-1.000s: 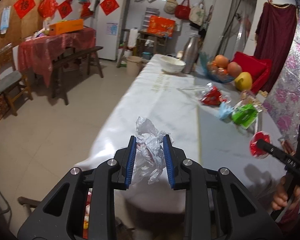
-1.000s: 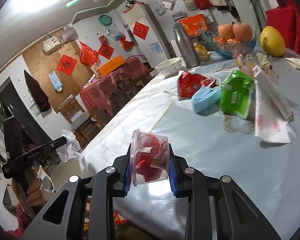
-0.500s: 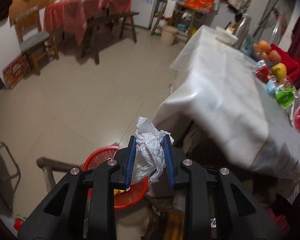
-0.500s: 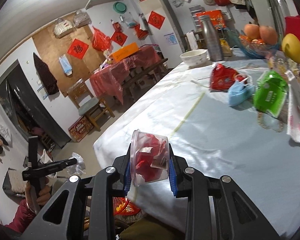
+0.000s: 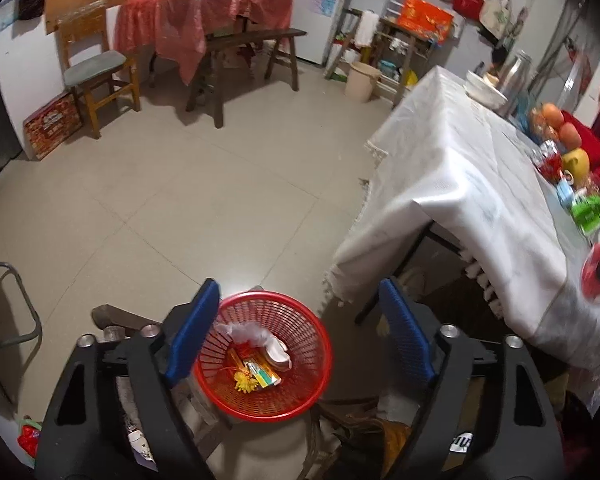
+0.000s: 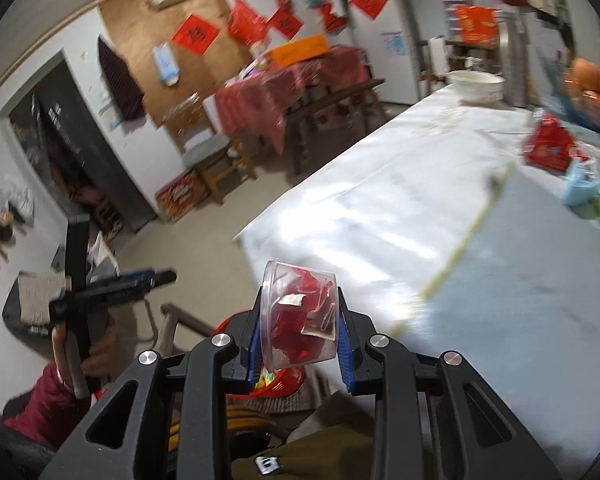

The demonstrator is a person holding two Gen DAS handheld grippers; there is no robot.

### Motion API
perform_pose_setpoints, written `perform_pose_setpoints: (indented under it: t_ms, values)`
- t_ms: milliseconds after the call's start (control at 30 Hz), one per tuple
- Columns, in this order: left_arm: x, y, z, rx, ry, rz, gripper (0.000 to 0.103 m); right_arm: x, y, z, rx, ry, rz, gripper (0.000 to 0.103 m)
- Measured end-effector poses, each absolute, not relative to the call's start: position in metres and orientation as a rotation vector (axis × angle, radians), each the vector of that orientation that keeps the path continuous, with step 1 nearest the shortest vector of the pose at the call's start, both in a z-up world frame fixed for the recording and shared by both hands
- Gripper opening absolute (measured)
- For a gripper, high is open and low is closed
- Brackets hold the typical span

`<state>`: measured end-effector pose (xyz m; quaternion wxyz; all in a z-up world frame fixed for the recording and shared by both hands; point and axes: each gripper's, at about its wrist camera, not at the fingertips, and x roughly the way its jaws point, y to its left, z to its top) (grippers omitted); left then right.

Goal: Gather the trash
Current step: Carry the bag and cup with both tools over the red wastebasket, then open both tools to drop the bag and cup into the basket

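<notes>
A red mesh basket stands on the floor below my left gripper. Its jaws are opening wide, and nothing is between the blue pads. The crumpled white plastic bag lies in the basket on yellow and orange scraps. My right gripper is shut on a clear plastic cup stuffed with red wrappers, held over the near corner of the white-clothed table. The basket's rim peeks out behind it. The left gripper shows at the left, held by a hand in a red sleeve.
The table carries a red packet, a blue mask, a green packet, a fruit bowl and a white bowl. A wooden stool adjoins the basket. A bench and chair stand far off.
My left gripper swung off the table and down over the red basket, then opened; the white bag dropped into the basket. My right gripper carried the cup left toward the table's corner.
</notes>
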<state>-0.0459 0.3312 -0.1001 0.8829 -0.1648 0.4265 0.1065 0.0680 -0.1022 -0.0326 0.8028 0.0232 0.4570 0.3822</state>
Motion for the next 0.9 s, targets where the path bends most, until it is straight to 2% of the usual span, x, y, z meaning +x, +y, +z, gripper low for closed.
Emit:
perform_pose_setpoints:
  t_ms: [267,633,667,700,733,900]
  values:
    - [-0.059,0.363,-0.095,-0.338,0.851,0.355,0.093,0.043,-0.024,-0.056,-0.070,1.092,0.966,0.030]
    - [-0.082,0.397,-0.088,-0.348,0.807,0.452,0.095,0.010,0.071,-0.064,-0.198,1.146,1.134,0.031]
    - [-0.084,0.399,-0.088,-0.350,0.803,0.456,0.095,0.011,0.078,-0.063,-0.200,1.144,1.144,0.035]
    - [-0.086,0.400,-0.087,-0.351,0.799,0.460,0.095,0.010,0.085,-0.063,-0.199,1.142,1.155,0.050]
    - [-0.087,0.401,-0.087,-0.352,0.795,0.463,0.095,0.012,0.087,-0.062,-0.196,1.137,1.153,0.055]
    - [-0.089,0.401,-0.084,-0.351,0.786,0.463,0.095,0.014,0.078,-0.053,-0.194,1.093,1.126,0.055]
